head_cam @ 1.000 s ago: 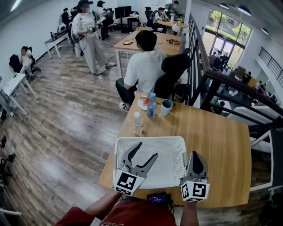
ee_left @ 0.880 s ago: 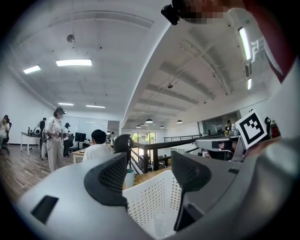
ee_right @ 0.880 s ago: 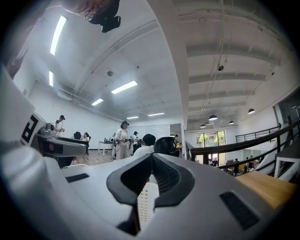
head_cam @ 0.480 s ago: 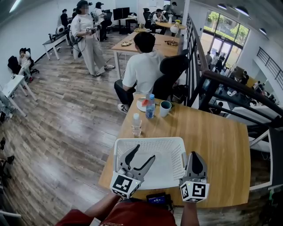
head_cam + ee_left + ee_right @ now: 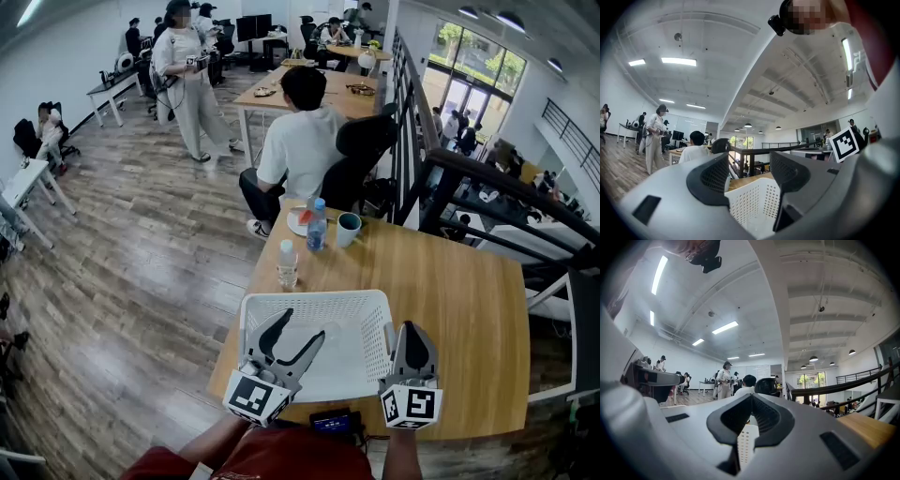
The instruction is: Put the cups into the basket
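A: Where is the cup?

B: A dark green mug with a pale inside (image 5: 350, 228) stands upright at the far end of the light wooden table (image 5: 450, 291), well apart from the white perforated plastic basket (image 5: 314, 297). Just beside the mug are a clear bottle with a blue cap and blue label (image 5: 316, 225) and a white plate carrying something red (image 5: 300, 220). A second clear bottle, white-capped (image 5: 287, 263), stands nearer, between that group and the basket.

A: And the basket itself?

B: It sits at the near edge of the table, in front of the person holding the grippers.

A: How is the left gripper?

B: The left gripper (image 5: 305, 326) hangs over the left part of the basket with its jaws spread wide and nothing held between them. Its own view looks past them down onto the basket's holed wall (image 5: 754, 201).

A: The right one?

B: The right gripper (image 5: 410, 330) is at the basket's right side, by the handle. Its jaws are clenched, tips meeting. A strip of the basket's wall (image 5: 744, 446) shows in the gap behind the tips; I cannot tell whether it touches them.

A: Anything else near?

B: A small dark device with a lit screen (image 5: 334, 422) lies at the table's near edge. Beyond the far end, a person in a white shirt (image 5: 300, 145) sits on a black chair, back turned.
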### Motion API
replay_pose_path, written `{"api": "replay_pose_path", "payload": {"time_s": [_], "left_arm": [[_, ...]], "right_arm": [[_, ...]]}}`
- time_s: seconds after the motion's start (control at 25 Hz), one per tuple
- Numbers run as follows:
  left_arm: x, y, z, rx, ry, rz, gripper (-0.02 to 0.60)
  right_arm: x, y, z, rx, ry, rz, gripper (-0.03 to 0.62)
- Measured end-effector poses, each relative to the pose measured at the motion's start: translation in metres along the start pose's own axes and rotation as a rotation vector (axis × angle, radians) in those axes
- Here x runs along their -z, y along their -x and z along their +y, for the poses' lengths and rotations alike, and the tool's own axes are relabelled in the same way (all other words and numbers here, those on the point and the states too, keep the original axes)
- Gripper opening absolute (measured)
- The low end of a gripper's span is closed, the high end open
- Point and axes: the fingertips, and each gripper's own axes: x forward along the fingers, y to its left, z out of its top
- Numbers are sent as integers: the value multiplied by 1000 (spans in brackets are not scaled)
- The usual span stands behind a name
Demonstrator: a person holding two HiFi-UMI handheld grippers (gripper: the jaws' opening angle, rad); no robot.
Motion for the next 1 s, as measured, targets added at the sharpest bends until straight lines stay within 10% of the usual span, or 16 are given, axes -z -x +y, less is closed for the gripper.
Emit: {"api": "replay_pose_path", "payload": {"time_s": [1.0], "left_arm": [[13,21,17,-67,36,-38,8]], "right_arm": [[2,0,10,-20,12,5,12]]}}
